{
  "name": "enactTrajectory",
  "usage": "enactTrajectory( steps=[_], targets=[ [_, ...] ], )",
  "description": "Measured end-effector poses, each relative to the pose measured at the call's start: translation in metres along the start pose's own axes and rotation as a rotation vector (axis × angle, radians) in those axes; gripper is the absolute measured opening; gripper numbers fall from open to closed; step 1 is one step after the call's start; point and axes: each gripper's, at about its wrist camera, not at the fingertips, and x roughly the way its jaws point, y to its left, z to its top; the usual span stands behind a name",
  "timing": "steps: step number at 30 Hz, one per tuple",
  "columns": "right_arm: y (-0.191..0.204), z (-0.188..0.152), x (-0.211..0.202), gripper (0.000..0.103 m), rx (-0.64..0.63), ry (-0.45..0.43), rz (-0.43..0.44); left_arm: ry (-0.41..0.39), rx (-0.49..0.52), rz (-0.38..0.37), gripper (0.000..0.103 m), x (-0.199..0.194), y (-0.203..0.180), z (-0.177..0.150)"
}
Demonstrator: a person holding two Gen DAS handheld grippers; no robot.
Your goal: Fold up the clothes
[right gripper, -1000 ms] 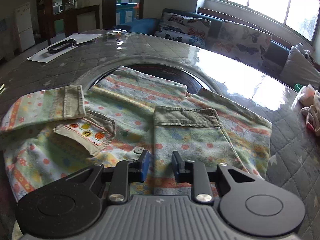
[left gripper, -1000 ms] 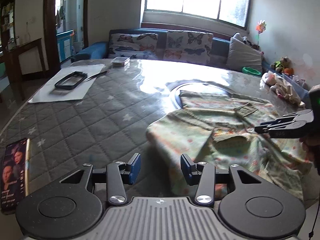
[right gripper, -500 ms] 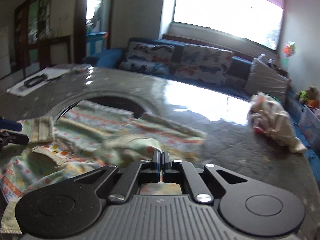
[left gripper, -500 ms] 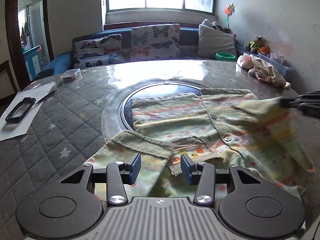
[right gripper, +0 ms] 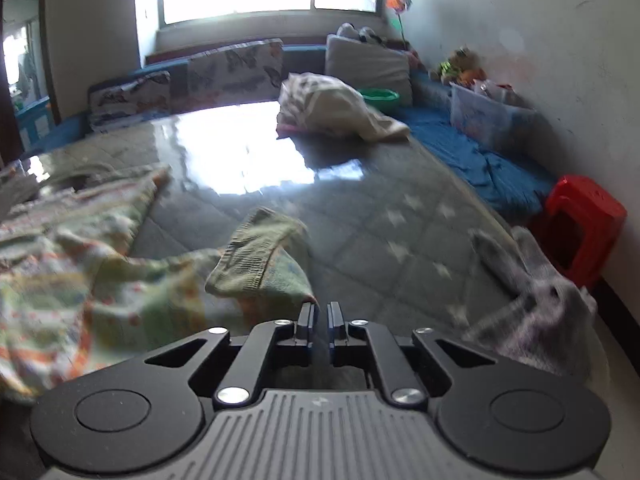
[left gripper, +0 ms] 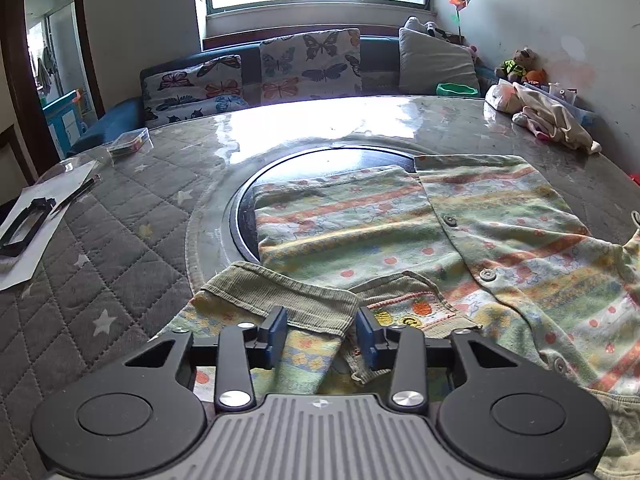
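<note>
Here, the pastel striped and dotted child's cardigan with grey buttons (left gripper: 460, 240) lay spread on the grey quilted, star-patterned table cover (left gripper: 120, 248), its far left part over the dark round inset (left gripper: 248, 200) in the table's middle. The left gripper (left gripper: 322, 334) sat low at the near edge of the garment with its blue-padded fingers (left gripper: 276, 330) parted, holding nothing; the olive ribbed cuff of the near sleeve (left gripper: 280, 296) lay just beyond and between them, and the small pocket with embroidered fruit (left gripper: 408, 312) lay just to the right of that cuff. In the right wrist view, which was blurred, the right gripper (right gripper: 319, 316) had its jaws drawn almost together with a thin gap left between; the other sleeve's ribbed cuff (right gripper: 256, 256) rose in a peak just to the left of and beyond the tips, and whether any cloth was pinched could not be told. The rest of the cardigan trailed away to the left in that view. Farther off, a heap of cream clothes (right gripper: 336, 108) sat near the table's far right edge, and a red plastic stool (right gripper: 580, 228) stood on the floor at right.
</note>
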Motion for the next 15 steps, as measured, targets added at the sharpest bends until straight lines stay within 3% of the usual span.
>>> enactTrajectory(
  steps=[5, 8, 11, 12, 15],
  targets=[
    [-0.007, -0.005, -0.009, 0.013, -0.003, -0.016, 0.001, -0.001, -0.002, 0.009, 0.036, 0.003, 0.0, 0.001],
    [0.005, -0.001, -0.017, 0.027, -0.054, -0.057, 0.033, -0.006, 0.011, 0.023, 0.036, 0.004, -0.003, 0.001],
    [0.037, 0.003, -0.017, 0.036, -0.177, -0.076, 0.099, -0.014, 0.017, 0.036, 0.026, 0.005, -0.004, 0.001],
    [0.046, 0.003, -0.013, 0.042, -0.215, -0.076, 0.106, -0.016, 0.008, 0.036, 0.021, 0.005, -0.002, 0.002],
    [0.064, 0.002, -0.001, 0.052, -0.295, -0.077, 0.078, -0.017, -0.039, 0.027, 0.009, 0.003, 0.006, 0.004]
  ],
)
